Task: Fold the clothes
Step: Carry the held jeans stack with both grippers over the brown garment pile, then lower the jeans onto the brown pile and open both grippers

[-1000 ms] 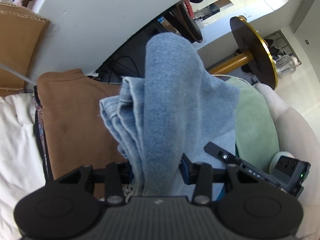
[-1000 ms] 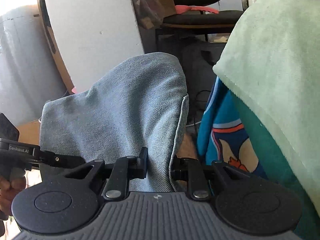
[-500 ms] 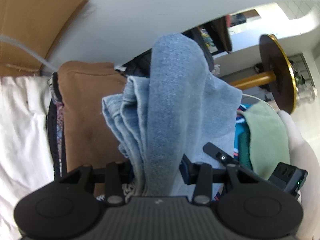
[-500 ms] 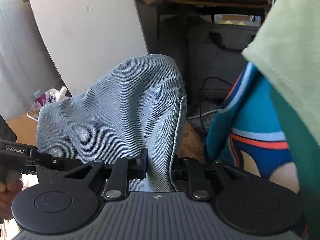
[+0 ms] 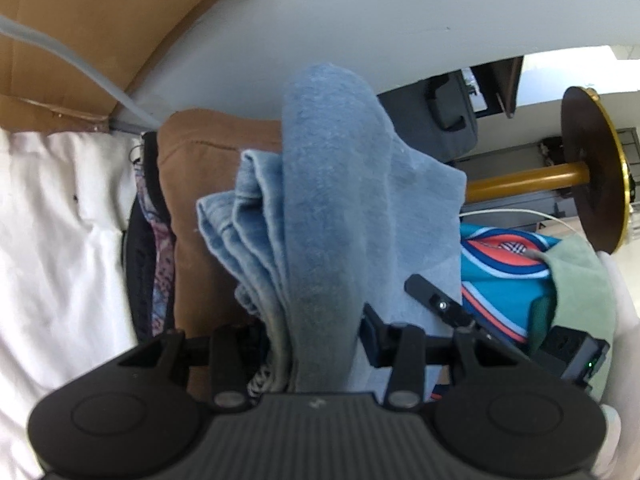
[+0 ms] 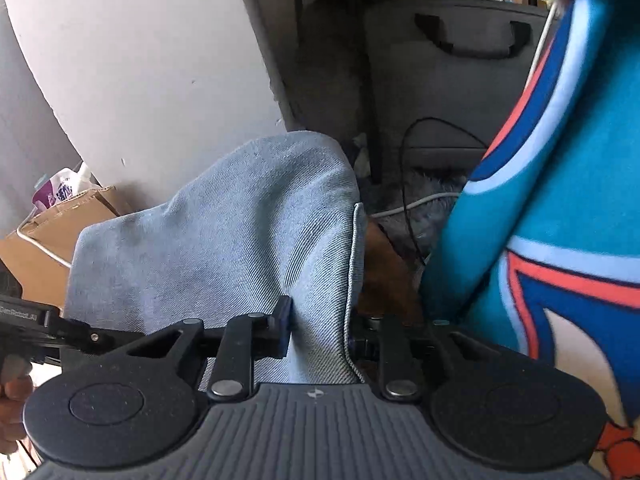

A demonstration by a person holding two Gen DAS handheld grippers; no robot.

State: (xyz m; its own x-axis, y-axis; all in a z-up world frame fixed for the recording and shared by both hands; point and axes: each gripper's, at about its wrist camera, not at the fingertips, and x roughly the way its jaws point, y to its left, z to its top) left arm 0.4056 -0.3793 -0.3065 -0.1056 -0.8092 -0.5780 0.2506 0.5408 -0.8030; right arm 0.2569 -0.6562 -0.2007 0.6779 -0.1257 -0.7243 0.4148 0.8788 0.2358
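I had the blue denim garment pinched in both of my grippers. My left gripper was clamped on a thick bunch of it, and the cloth rose from between the fingers in a tall rounded hump, soft and faded, with several folded layers fanning out as narrow ridges on its left side. A frayed, whitish edge showed low down by the left finger. My right gripper squeezed another part of the same garment, where the twill weave ran in fine diagonal lines and a pale stitched hem curved down the right edge into the grip. The denim swelled up there into a smooth dome above the fingers, held up in the air between the two tools.

Behind the denim, in the left view, lay a brown garment of matte, felt-like cloth, with a thin strip of patterned fabric and a rumpled white sheet further left. A flat brown cardboard box stood above them against a smooth white panel. To the right was a plush teal blanket with orange and blue stripes, and a fuzzy pale green cloth over it. A dark round disc with a gold rim sat on a yellow tube. In the right view a grey case with black handles stood behind.
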